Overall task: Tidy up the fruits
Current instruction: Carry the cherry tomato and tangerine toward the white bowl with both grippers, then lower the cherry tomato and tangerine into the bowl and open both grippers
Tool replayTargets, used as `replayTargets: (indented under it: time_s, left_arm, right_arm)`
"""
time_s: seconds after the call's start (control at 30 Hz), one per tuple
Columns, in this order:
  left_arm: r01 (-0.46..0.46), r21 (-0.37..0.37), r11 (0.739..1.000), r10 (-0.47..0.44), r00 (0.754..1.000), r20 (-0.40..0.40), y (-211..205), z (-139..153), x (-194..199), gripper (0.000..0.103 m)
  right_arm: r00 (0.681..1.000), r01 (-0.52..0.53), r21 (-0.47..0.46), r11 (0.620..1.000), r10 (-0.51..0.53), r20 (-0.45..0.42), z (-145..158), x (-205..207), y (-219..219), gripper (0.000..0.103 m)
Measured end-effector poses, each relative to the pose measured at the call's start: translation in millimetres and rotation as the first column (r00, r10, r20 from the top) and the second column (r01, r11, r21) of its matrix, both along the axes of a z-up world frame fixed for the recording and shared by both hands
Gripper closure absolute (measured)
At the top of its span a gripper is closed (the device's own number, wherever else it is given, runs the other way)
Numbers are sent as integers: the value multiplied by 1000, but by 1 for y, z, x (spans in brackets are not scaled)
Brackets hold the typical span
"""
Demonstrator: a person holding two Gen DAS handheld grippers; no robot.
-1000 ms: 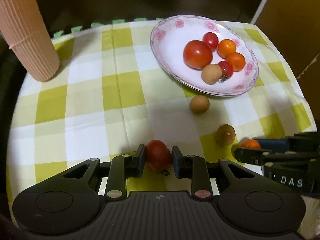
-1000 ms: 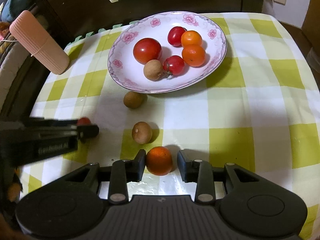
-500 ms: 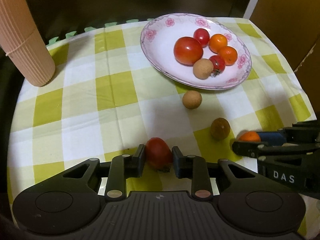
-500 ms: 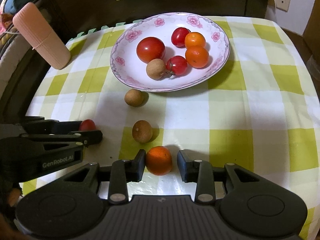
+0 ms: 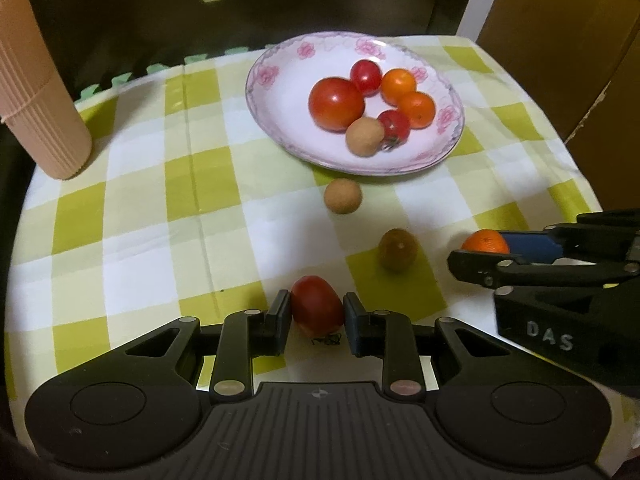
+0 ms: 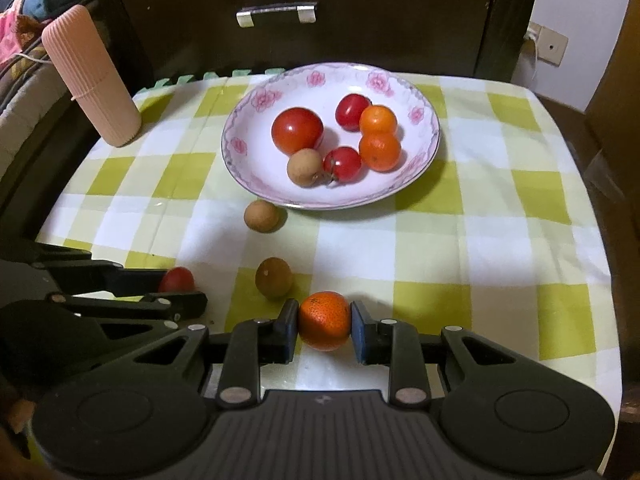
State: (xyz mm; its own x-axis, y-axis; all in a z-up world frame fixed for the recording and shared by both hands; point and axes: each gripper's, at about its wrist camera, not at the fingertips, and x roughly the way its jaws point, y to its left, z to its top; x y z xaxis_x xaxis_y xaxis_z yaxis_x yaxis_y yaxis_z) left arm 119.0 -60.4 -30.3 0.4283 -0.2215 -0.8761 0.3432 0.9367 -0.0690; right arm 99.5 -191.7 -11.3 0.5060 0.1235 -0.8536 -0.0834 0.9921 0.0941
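Note:
My left gripper (image 5: 316, 312) is shut on a small red tomato (image 5: 316, 306), raised a little above the checked cloth. My right gripper (image 6: 325, 322) is shut on a small orange (image 6: 325, 320), also just off the cloth. Each gripper shows in the other's view, the left (image 6: 160, 292) and the right (image 5: 480, 258). A white flowered plate (image 5: 280, 84) at the back holds several tomatoes, oranges and one longan. Two brown longans lie loose on the cloth between plate and grippers, one lighter (image 5: 343, 196) and one darker (image 5: 398, 250).
A ribbed pink cylinder (image 5: 36, 96) stands at the table's back left corner. A dark cabinet with a metal handle (image 6: 276, 12) stands behind the table. The table edge drops off on the right, beside a brown board (image 5: 560, 40).
Both grippers have lifted and drawn back from the plate, each keeping its fruit. The jaws on the orange have closed in tighter.

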Motion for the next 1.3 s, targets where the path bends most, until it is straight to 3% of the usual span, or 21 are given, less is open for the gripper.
replayTargets:
  time_s: [0.53,1.3]
  left_arm:
    - [5,-25,1000,-4,999,38,-5,13,5,68]
    - [9,-55,998,-5,997,83,-21,32,35,68]
  right_arm:
    - [999,3,-29,1000,-2,44,8,2,4,76]
    - [997,51,26,998,-52,59,23,25,-13,76]
